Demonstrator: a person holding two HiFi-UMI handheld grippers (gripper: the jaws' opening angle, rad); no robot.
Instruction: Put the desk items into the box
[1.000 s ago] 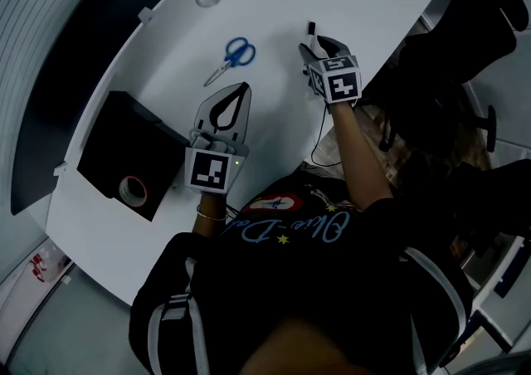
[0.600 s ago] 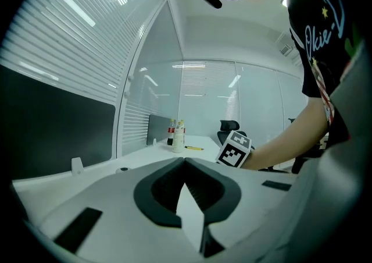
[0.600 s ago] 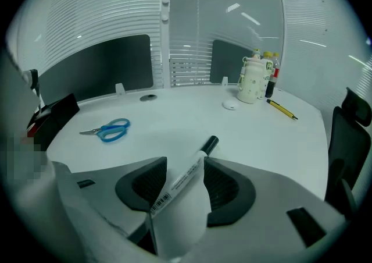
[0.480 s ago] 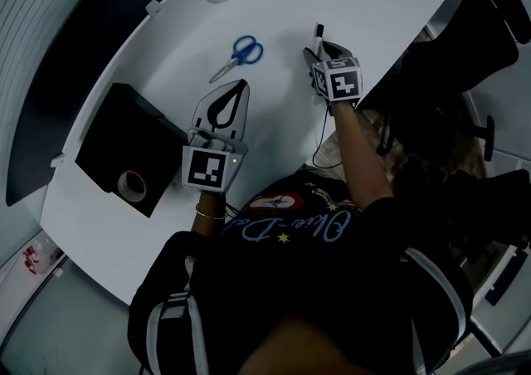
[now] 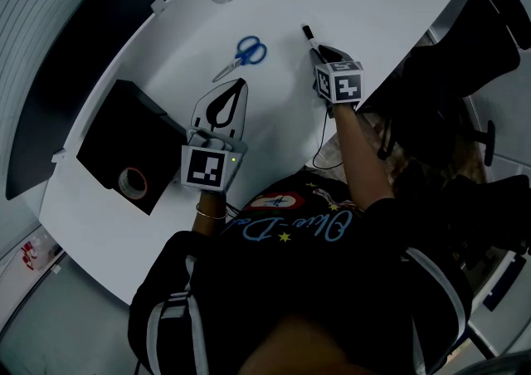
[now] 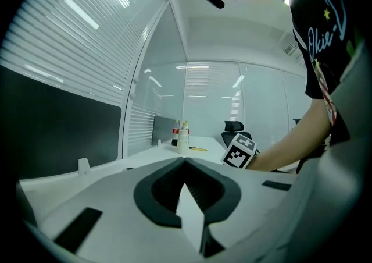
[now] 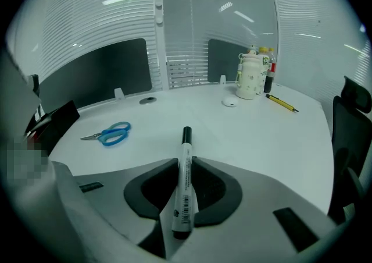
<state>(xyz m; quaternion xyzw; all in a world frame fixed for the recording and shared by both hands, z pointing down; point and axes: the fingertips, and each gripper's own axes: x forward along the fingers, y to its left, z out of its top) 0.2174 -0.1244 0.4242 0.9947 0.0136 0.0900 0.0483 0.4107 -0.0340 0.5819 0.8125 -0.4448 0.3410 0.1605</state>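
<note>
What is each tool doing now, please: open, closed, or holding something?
Left tool: closed, empty.
Right tool: jaws just closing, gripping the white plastic marker pen with black cap.

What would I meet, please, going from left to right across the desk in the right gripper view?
Blue scissors, marker, small white disc, white container, yellow pencil.

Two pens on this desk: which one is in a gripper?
The white marker with the black cap. It sits between the jaws of the right gripper, which have just been closing on it. The yellow pencil lies far off, untouched.
</note>
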